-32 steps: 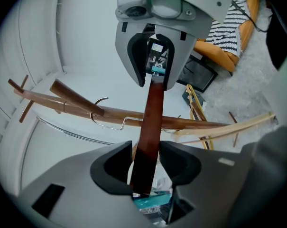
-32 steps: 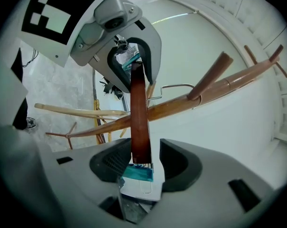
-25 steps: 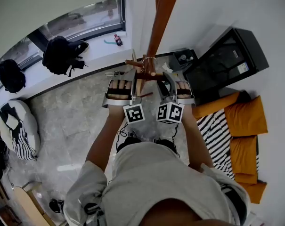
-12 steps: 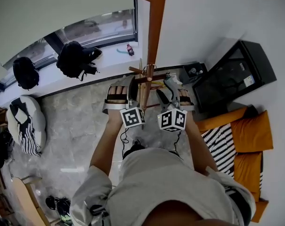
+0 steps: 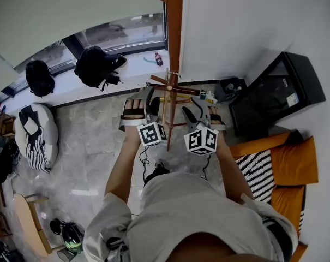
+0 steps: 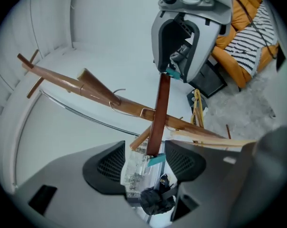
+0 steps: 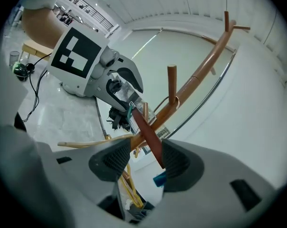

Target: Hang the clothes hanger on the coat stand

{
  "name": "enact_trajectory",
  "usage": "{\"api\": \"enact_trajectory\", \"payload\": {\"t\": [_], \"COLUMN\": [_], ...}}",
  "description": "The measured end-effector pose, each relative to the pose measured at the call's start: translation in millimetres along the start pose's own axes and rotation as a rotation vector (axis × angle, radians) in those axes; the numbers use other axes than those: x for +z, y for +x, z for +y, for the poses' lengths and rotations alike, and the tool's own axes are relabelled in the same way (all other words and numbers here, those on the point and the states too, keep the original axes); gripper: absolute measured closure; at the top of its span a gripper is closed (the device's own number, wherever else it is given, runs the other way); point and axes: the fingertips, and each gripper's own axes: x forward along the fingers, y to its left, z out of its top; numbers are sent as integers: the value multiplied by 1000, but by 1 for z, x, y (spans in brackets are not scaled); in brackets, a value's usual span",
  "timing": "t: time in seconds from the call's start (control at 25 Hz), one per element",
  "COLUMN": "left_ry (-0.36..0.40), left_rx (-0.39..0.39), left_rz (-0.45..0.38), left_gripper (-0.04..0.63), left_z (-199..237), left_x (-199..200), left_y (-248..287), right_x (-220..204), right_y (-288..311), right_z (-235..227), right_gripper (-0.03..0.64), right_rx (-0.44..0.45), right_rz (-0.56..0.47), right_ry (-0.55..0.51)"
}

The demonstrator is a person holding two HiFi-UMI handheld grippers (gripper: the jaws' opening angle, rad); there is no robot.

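On the coat stand (image 5: pixel 174 31), right at the pole, there's the clothes hanger (image 6: pixel 157 113). Its wire hook (image 6: pixel 116 96) sits at the foot of a peg (image 6: pixel 93 81), against the pole. The dark wooden bar stretches straight across from one gripper to the other.

Left gripper (image 6: pixel 145 161): jaws are opening, and the bar's end lies between the pads with daylight on both sides, so nothing is pressed. Right gripper (image 7: pixel 145 163): jaws apart too, the other end of the bar lying close against one pad and well clear of the other, so no squeeze there either.

A pale wooden hanger (image 6: pixel 209 137) pokes out from the stand just beside the dark one, and some yellow ones (image 6: pixel 196 109) dangle nearby.

Out from the stand, the head view shows a grey stone floor (image 5: pixel 94 146). Two black backpacks (image 5: pixel 99 65) and a small bottle (image 5: pixel 158 60) sit on the window ledge. A black cabinet (image 5: pixel 274 91) stands by the white wall, with orange cushions (image 5: pixel 295 160) and a striped rug (image 5: pixel 257 168) near it.
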Motion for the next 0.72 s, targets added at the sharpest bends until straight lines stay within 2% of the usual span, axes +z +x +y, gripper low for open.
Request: {"api": "enact_trajectory", "payload": {"t": [0.36,0.52,0.64,0.72], "left_ry": [-230,-307,-426,-543], "left_rx": [33,55,94,125], "left_rz": [48,56,34,20], "left_gripper": [339,339,339,340], "left_z": [-1,-4,-2,-1], "left_x": [3,10,18,23], "left_y": [-30,-44,-57,-63], "right_x": [10,11,15,17], "right_y": [-12,-21,-30,-38], "right_z": [3,3,0,-4], "right_gripper": [420,428,450,505], "right_rx": [32,38,17,-30], "right_rz": [-84,-127,-158,-175], "right_ry": [69,104,121,96]}}
